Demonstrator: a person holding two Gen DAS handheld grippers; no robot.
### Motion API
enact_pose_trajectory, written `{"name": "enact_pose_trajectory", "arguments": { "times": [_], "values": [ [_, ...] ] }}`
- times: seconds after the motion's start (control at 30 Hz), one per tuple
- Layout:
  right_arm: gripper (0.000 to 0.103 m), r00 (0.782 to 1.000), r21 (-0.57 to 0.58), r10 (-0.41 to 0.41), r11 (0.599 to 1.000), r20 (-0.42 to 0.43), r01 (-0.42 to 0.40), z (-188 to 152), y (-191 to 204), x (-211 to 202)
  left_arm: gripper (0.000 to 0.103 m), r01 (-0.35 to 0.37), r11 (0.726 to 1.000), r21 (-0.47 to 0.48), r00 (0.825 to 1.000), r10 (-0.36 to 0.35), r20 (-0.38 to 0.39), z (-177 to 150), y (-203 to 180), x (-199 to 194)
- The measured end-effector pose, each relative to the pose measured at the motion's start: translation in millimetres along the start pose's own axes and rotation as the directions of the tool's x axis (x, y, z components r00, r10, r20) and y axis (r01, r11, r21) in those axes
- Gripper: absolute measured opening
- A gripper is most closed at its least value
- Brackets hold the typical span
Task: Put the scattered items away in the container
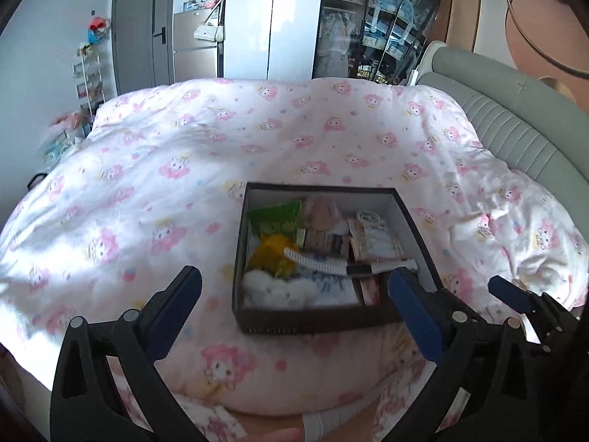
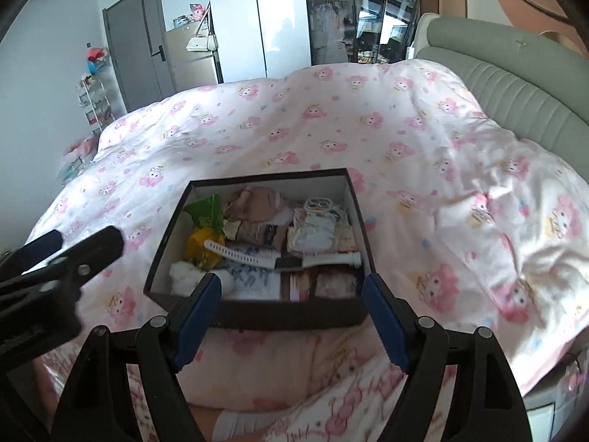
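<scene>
A dark open box [image 1: 316,318] sits on the bed and holds several items: a green packet [image 1: 276,215], a yellow thing [image 1: 270,250], a white watch band [image 1: 313,261], white fluffy balls [image 1: 272,291] and small packets. The box also shows in the right wrist view [image 2: 294,313], with the watch band [image 2: 239,252] inside. My left gripper [image 1: 298,283] is open and empty, just in front of the box. My right gripper [image 2: 292,287] is open and empty, its fingertips level with the box's near wall. The right gripper's fingers [image 1: 515,294] show at the right of the left wrist view.
The bed is covered by a white quilt with pink cartoon prints [image 1: 221,147]. A grey padded headboard [image 1: 515,129] runs along the right. A wardrobe [image 1: 272,18], a grey door [image 1: 140,29] and a small shelf rack [image 1: 88,77] stand beyond the bed.
</scene>
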State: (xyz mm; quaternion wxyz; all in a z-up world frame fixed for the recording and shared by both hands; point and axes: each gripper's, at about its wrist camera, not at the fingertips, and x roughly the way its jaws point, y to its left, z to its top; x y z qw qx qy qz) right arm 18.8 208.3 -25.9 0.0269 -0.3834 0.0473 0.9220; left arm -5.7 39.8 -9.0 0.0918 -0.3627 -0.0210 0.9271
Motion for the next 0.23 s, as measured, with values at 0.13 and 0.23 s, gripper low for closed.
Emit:
{"name": "enact_pose_trajectory", "arguments": {
  "times": [0.13, 0.23],
  "values": [
    [0.078, 1.0, -0.01, -0.015, 1.0, -0.009, 0.015, -19, 5, -5, 0.103, -0.027, 1.0, 0.0, 1.0, 0.027, -0.013, -17, 8, -8],
    [0.078, 0.999, -0.031, -0.01, 0.999, -0.042, 0.009, -32, 12, -2, 0.103, -0.027, 1.0, -0.004, 0.999, 0.027, -0.037, -27, 5, -4]
  ]
}}
